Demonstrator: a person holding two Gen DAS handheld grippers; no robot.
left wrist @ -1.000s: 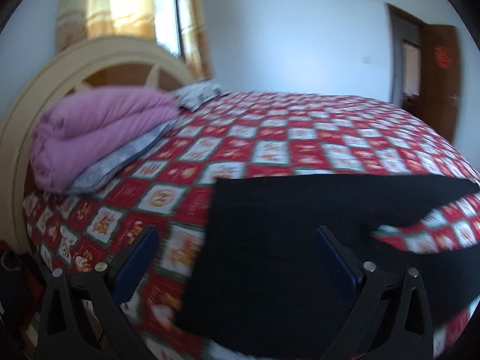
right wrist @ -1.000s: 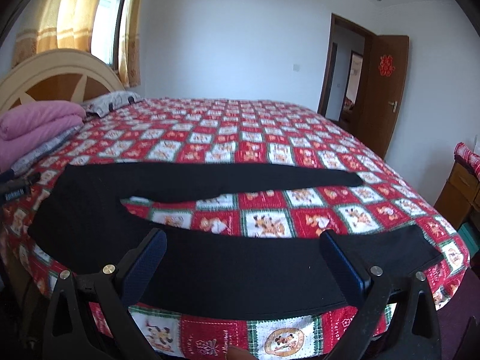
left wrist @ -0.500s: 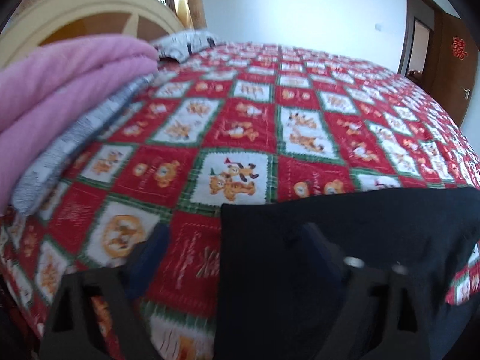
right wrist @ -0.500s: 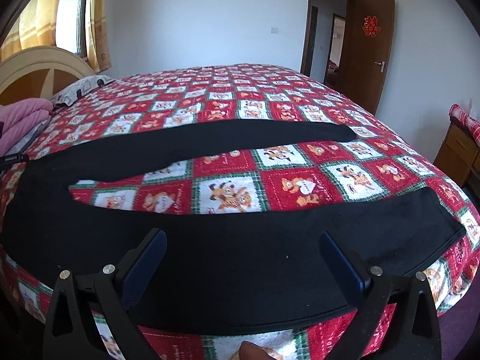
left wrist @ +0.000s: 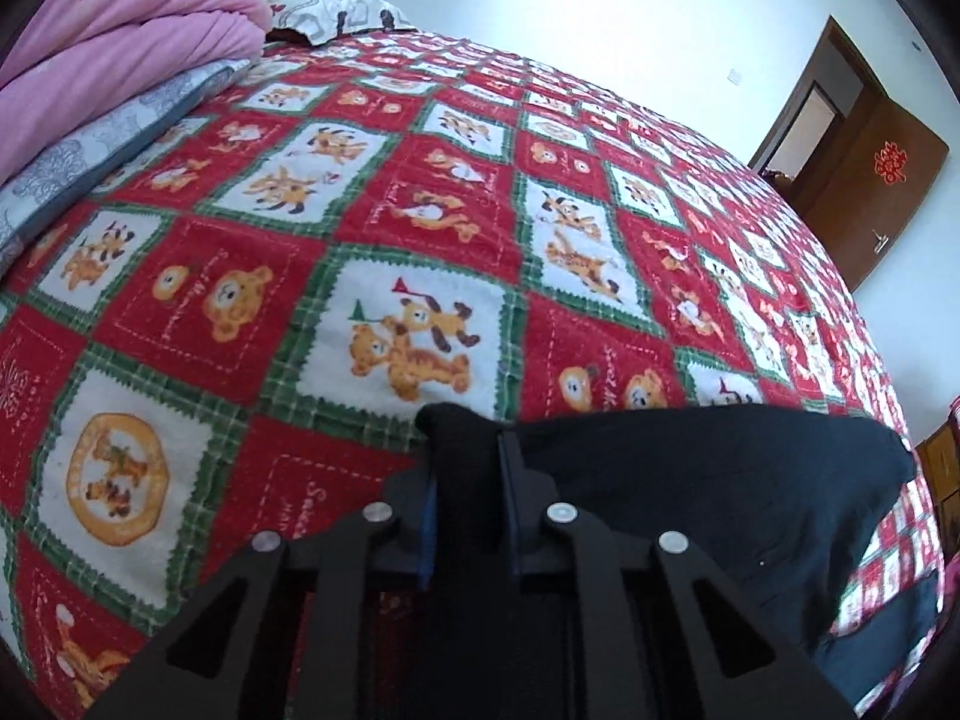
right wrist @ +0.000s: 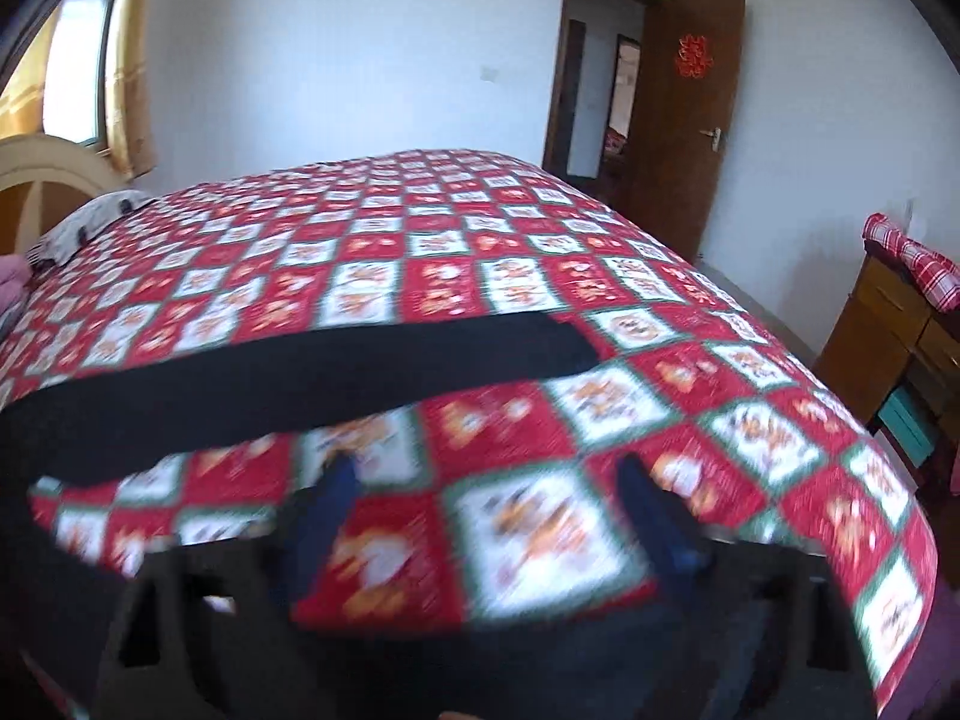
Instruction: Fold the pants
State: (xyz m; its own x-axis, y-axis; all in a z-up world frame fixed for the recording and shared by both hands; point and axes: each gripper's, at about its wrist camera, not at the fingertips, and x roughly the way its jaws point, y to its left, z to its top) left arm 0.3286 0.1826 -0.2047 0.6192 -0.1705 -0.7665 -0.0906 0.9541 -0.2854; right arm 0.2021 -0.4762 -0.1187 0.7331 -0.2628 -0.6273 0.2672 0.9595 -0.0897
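While the left black two-finger gripper (left wrist: 467,468) is pinched tight on a bunched corner of the black fabric pants (left wrist: 708,480), its fingers (left wrist: 521,480) sit nearly together with the cloth squeezed between them, low over the near edge of the bed. From that pinch the pants spread right across the red, white and green cartoon-patchwork bedspread (left wrist: 432,228) toward the bed's right side.

Right black gripper (right wrist: 486,480): fingers spread wide apart, blue pads (right wrist: 645,495) visible, nothing between them. Right wrist view is motion-blurred. It hovers over bare bedspread (right wrist: 528,534) near the bed's near edge. Just beyond it, one pant leg (right wrist: 312,372) lies flat as a long black band across the bedspread, running from the left edge to about mid-bed; more black cloth drops along the left side of the view.

Further back, left wrist view: folded pink blanket (left wrist: 120,42) stacked on a grey-patterned quilt (left wrist: 90,144) at the head of the bed, grey-and-white pillow (left wrist: 336,15) beside it. Cream headboard (right wrist: 42,174), yellow curtain (right wrist: 129,60), window. Far wall: open brown wooden door (right wrist: 690,120) with a red ornament (right wrist: 694,57). Wooden cabinet (right wrist: 888,348) to the right of the bed.
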